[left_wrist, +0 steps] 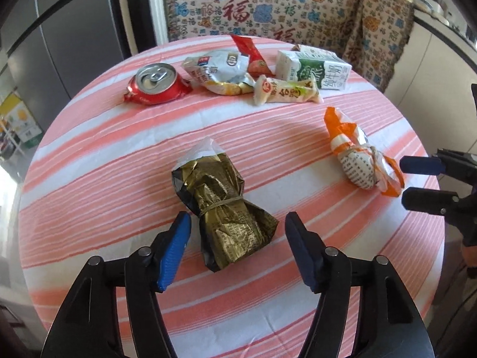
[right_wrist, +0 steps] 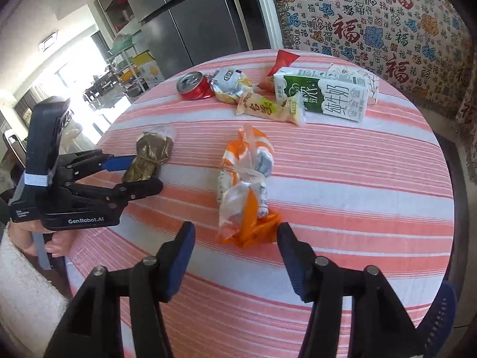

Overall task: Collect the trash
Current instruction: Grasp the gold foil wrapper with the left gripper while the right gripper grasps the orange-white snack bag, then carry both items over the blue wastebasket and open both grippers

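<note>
Your gold wrapper point(left_wrist: 223, 211), crumpled and banded, lies nearest you on the striped table point(left_wrist: 104, 161); its print is unreadable. Left gripper point(left_wrist: 237, 232) stands spread around it, untouching. Right of the wrapper, your right gripper point(right_wrist: 235, 238) straddles the orange bag point(right_wrist: 244, 185), spread.

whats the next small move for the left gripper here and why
Probably close the left gripper on the gold wrapper bundle: its jaws stand open on either side of the bundle, not yet pressing it, and the bundle lies loose on the striped tablecloth.
</note>
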`<state>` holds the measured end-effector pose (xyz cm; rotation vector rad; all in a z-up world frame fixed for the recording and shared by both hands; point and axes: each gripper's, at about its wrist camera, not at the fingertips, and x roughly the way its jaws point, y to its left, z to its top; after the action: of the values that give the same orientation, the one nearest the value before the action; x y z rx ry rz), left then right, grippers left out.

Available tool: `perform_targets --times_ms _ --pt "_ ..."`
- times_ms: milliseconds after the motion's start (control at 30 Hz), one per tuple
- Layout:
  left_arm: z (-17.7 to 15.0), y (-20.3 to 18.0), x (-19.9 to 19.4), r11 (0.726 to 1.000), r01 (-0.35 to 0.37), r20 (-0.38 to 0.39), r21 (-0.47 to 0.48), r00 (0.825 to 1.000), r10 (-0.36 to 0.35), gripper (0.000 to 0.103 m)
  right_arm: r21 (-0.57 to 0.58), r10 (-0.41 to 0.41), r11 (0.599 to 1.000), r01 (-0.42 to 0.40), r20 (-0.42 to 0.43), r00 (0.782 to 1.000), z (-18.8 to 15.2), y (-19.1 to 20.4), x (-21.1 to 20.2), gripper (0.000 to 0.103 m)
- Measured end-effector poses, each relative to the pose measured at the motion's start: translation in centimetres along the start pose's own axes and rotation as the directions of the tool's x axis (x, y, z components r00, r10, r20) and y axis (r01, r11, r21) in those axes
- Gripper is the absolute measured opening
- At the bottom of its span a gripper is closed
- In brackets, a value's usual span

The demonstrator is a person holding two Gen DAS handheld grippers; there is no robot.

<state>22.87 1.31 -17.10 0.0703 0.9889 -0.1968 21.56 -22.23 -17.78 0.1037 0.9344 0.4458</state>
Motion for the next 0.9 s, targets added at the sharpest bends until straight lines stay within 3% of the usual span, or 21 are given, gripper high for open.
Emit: perform_targets --times_ms 67,133,400,433,467,500,533,567,633,900 --pt "0.0 0.4 -0.4 0.999 -0.005 0.011 -0.036 1.000 0.005 0.078 0.006 -0.006 1.000 0.005 0.025 1.000 0.7 -0.3 -0.9 0.067" --pt "0.3 0.3 -0.3 0.998 -0.018 0.014 -0.057 1.000 0.019 0.079 0.001 -0.042 0.999 0.042 0.049 0.998 1.8 -0.4 -1.4 0.076" --pt "0.4 -1.3 1.2 0.990 -0.120 -0.013 -0.075 0.993 0.119 0.079 -0.072 -0.082 0.994 0.078 -0.051 0.995 3.9 0.8 2.2 0.076" --pt "0.3 -1.5 1.4 0.990 -0.125 -0.015 -0.070 0.992 0.124 0.078 -0.082 -0.083 0.994 0.078 -0.056 0.995 3.9 1.1 2.6 0.076" --pt "0.3 -1.7 1.5 0.990 -0.124 -0.016 -0.068 0.992 0.123 0.066 -0.092 -0.089 0.992 0.084 -0.058 0.994 3.9 1.2 2.9 0.076" --pt "0.2 -1.8 1.6 0.991 -0.116 -0.019 -0.063 0.993 0.115 0.054 -0.099 -0.099 0.991 0.092 -0.062 0.993 3.8 1.3 3.1 0.066" --pt "0.2 -1.9 1.5 0.993 -0.105 -0.017 -0.057 0.994 0.104 0.047 -0.102 -0.108 0.990 0.100 -0.070 0.992 3.6 1.3 3.4 0.040" --pt "0.2 -2.0 1.3 0.993 -0.105 -0.008 -0.054 0.994 0.104 0.041 -0.091 -0.106 0.991 0.099 -0.073 0.992 3.5 1.1 3.3 0.040" --pt "0.2 -2.1 0.8 0.995 -0.091 0.004 -0.046 0.996 0.092 0.039 -0.066 -0.109 0.992 0.105 -0.067 0.992 3.2 0.7 2.8 0.039" --pt "0.4 -4.2 -0.7 0.999 -0.018 0.035 -0.036 0.999 0.019 0.036 0.008 -0.121 0.993 0.121 0.008 0.993 2.1 -1.4 -1.0 0.039"
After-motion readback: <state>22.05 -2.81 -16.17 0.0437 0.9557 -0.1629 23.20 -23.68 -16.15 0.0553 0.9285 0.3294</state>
